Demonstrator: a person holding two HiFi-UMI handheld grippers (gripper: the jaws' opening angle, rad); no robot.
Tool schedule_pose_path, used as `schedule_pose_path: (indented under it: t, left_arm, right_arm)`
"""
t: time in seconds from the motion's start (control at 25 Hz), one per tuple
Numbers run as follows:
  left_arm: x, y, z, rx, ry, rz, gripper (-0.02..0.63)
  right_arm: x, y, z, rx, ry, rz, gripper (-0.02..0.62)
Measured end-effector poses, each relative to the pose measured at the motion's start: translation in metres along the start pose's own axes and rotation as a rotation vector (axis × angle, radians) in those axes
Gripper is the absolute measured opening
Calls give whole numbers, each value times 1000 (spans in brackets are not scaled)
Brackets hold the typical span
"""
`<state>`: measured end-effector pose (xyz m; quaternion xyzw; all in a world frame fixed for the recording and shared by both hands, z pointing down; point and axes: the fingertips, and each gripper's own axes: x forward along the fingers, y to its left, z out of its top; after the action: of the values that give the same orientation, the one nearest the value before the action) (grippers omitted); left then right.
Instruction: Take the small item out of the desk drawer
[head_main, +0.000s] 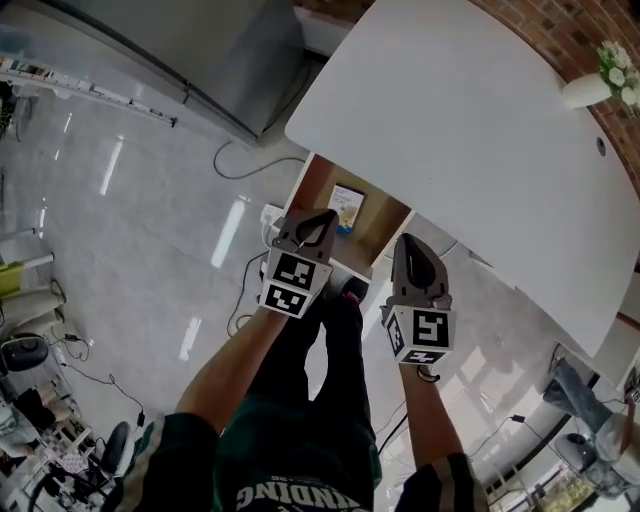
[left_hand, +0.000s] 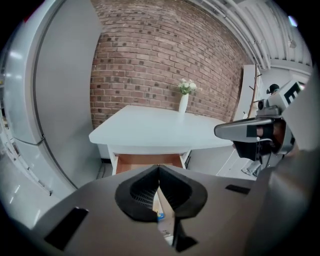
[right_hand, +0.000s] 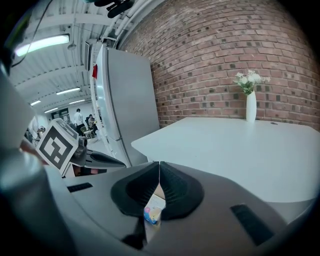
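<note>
The drawer (head_main: 322, 188) of the white counter (head_main: 450, 130) is pulled out toward the person, with its brown floor exposed. The small item (head_main: 347, 208), a printed carton with blue and yellow on its face, sits inside the drawer and nothing touches it. Whether it lies flat or leans cannot be told.

The left tongs (head_main: 322, 218) are pressed together with nothing between them. They hang over the drawer, just near the carton. The right tongs (head_main: 402, 243) are also pressed together and empty. They are held at the drawer's right side, a little nearer the person. In each gripper view the carton shows beyond the closed tips, not between them.

The step in hand appears to be the approach, and the grasp has not begun.

1. Spread one set of tongs before descending. Closed tips would only push the carton along the drawer floor.
2. Turn the tongs so the jaws straddle the carton's narrow dimension.
3. Lower them between the drawer walls and clear of the counter's front edge.
4. Close gently, since a light carton probably crushes or slips under a hard pinch.
5. Lift straight up until the carton clears the drawer rim, then draw back toward the person.
6. Keep the idle tongs outside the drawer.
</note>
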<state>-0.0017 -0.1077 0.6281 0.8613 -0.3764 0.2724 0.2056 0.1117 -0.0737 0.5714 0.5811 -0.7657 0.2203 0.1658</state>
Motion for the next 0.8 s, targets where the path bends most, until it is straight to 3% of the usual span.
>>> schedule_pose_path:
  t: [0.44, 0.48, 0.56, 0.64, 0.76, 0.8]
  left_arm:
    - [45, 0, -40, -33, 103, 20, 21]
    - [50, 1, -44, -39, 115, 21, 41]
    - [62, 1, -51, -70, 136, 19, 202]
    - [73, 1, -58, -97, 152, 27, 243]
    - [85, 3, -73, -127, 190, 43, 375]
    - [89, 3, -76, -140, 200, 44, 388]
  right_arm:
    - [14, 8, -40, 21, 52, 31, 25]
    - [15, 9, -42, 24, 57, 34, 25]
    - [16, 10, -47, 32, 67, 36, 25]
    - [16, 9, -54, 41, 80, 35, 25]
    - [13, 7, -67, 55, 102, 30, 25]
    - [12, 6, -71, 57, 110, 29, 25]
